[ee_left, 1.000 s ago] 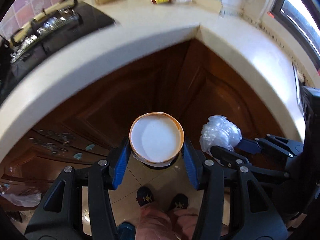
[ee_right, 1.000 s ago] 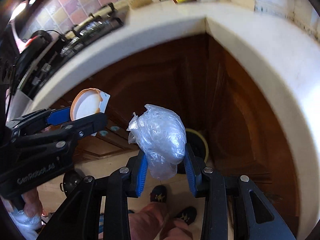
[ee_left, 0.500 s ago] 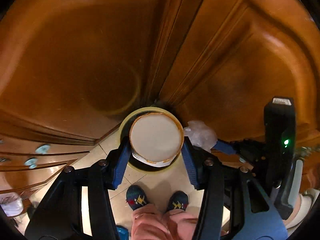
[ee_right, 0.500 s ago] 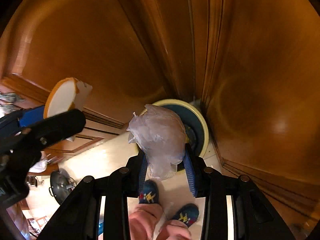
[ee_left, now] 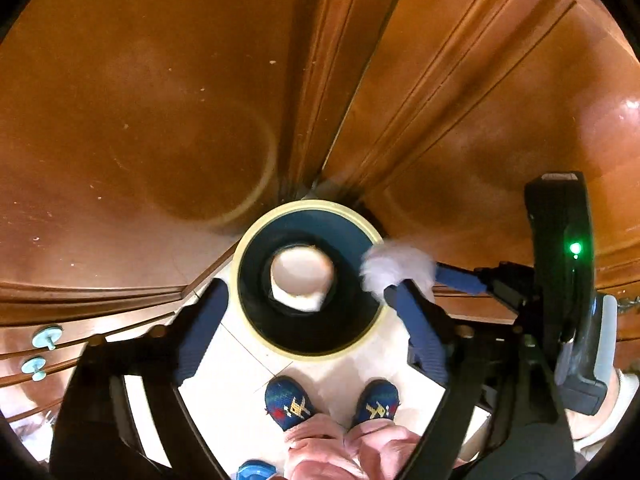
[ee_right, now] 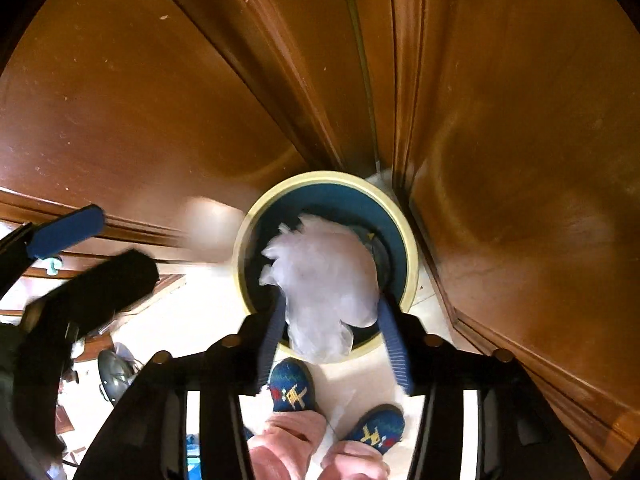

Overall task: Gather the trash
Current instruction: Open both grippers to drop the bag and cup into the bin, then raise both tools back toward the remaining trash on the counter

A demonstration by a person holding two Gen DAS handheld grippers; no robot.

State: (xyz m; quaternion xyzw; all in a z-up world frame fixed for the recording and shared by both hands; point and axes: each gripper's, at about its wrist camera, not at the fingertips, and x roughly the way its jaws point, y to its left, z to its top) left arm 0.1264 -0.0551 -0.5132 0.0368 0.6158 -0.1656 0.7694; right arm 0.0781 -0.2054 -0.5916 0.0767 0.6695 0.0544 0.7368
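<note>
Looking down both tongs, I see my left tongs point(ee_left: 308, 304) opening wide with the white lid point(ee_left: 301, 278) already loose inside the yellow-rimmed bin point(ee_left: 276, 348) on the floor, while my right tongs point(ee_right: 332, 320) are opening around the crumpled plastic bag point(ee_right: 324, 284) above that bin.

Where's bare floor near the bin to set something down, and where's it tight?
Free: the tile left of the bin, bordered by the drawers, and the strip between bin and shoes. Crowded: the cabinet corner behind the bin, and its mouth, taken by the cup and plastic bag.
</note>
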